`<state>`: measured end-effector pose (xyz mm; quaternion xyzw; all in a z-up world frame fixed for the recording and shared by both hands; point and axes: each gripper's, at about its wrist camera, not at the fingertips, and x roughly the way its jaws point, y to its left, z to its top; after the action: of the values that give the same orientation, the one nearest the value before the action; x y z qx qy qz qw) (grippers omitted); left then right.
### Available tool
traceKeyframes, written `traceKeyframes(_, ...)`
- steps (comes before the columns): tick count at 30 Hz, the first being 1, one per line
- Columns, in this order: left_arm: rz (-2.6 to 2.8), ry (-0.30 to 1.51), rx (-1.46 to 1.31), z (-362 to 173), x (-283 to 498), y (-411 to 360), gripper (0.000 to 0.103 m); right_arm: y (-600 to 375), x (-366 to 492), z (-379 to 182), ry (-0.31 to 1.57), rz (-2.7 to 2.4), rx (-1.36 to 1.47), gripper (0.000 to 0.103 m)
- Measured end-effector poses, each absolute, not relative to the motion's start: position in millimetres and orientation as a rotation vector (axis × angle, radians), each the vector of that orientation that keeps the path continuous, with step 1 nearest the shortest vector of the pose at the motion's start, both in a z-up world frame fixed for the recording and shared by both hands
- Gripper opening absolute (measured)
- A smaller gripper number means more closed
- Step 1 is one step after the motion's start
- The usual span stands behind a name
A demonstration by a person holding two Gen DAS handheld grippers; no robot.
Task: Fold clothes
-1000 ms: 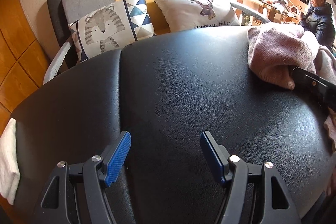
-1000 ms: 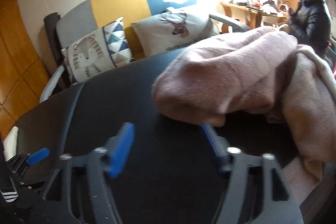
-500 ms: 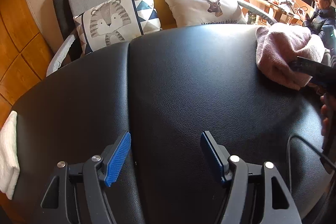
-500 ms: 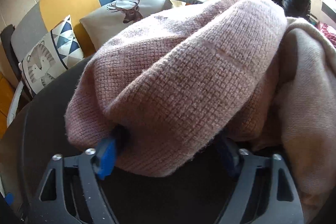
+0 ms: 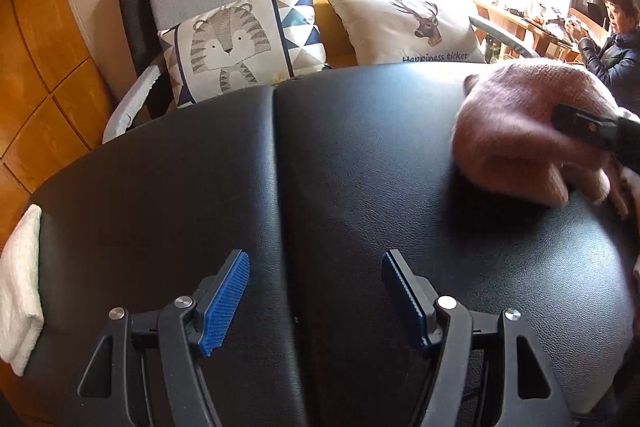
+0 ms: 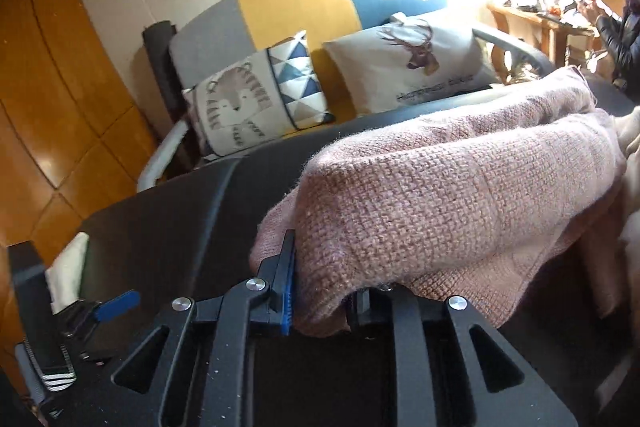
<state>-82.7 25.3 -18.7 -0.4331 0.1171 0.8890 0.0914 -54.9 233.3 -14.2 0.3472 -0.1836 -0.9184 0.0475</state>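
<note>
A bunched pink knit sweater [image 5: 520,131] lies at the right side of the black padded table [image 5: 320,167]. In the right wrist view the pink sweater [image 6: 460,203] fills the frame, and my right gripper [image 6: 320,291] is shut on a thick fold of it. Its right finger is buried in the knit. From the left wrist view the right gripper's black body [image 5: 592,127] shows against the sweater. My left gripper [image 5: 316,291] hovers open over bare table, well left of the sweater, with nothing between its blue pads.
A beige garment [image 6: 628,147] lies beyond the sweater at the right. A white cloth [image 5: 20,291] hangs off the table's left edge. Behind the table stands a sofa with a tiger pillow [image 5: 240,43] and a deer pillow [image 5: 412,27]. A person [image 5: 616,39] sits at far right.
My right gripper went into the pink sweater and shut on a fold, then drew it leftward over the table. My left gripper stayed open and shifted only slightly.
</note>
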Motion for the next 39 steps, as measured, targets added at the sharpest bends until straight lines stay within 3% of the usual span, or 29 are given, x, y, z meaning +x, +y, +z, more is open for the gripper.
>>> traceKeyframes(11,2.668,0.420,-1.334,-35,-67,-9,0.069,141,20,-39,-0.490,-2.489,1.066,0.021)
traceKeyframes(16,2.663,0.486,-1.325,-45,-50,-16,0.069,144,29,-47,-0.513,-2.507,1.087,0.021)
traceKeyframes(32,2.595,0.413,-1.079,-11,-19,-9,0.069,164,58,-63,-0.516,-2.604,1.165,0.022)
traceKeyframes(35,2.576,0.376,-1.051,-2,-17,-7,0.069,170,64,-62,-0.532,-2.606,1.177,0.031)
traceKeyframes(39,2.573,0.382,-1.036,4,-15,-1,0.069,174,75,-51,-0.453,-2.732,1.149,0.061)
